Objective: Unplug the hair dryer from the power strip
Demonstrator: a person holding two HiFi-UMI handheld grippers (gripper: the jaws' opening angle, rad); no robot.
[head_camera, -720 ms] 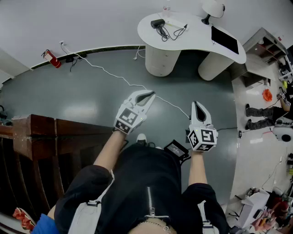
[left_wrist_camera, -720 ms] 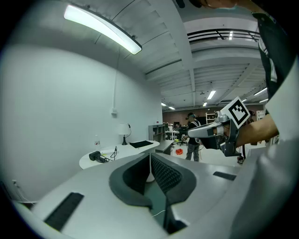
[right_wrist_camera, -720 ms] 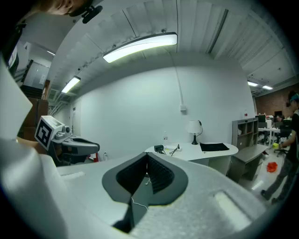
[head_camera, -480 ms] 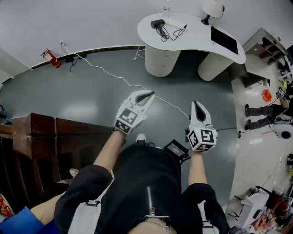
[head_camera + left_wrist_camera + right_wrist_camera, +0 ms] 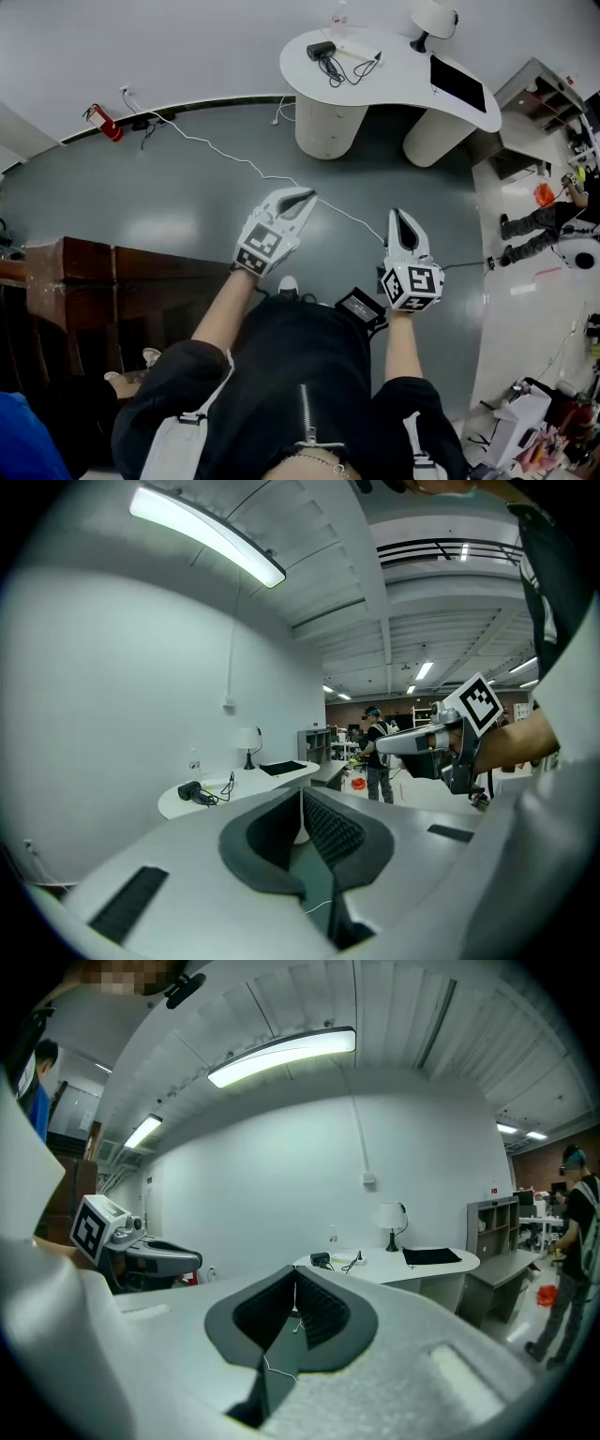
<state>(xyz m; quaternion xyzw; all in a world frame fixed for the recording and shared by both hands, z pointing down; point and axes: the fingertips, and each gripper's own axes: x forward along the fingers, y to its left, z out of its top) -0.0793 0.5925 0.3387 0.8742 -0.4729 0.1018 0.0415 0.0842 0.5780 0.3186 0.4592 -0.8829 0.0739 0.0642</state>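
The right gripper is seen with its jaws closed tip to tip and nothing held between them, and a thin white cable is glimpsed on the floor below. Beyond, a curved white table is shown bearing a lamp, a flat black pad and a small black appliance. The left gripper is seen at the left and a person at the far right.

Bright, even light from the ceiling tube; faint sheen on floor; my views bend fisheye, corners black.
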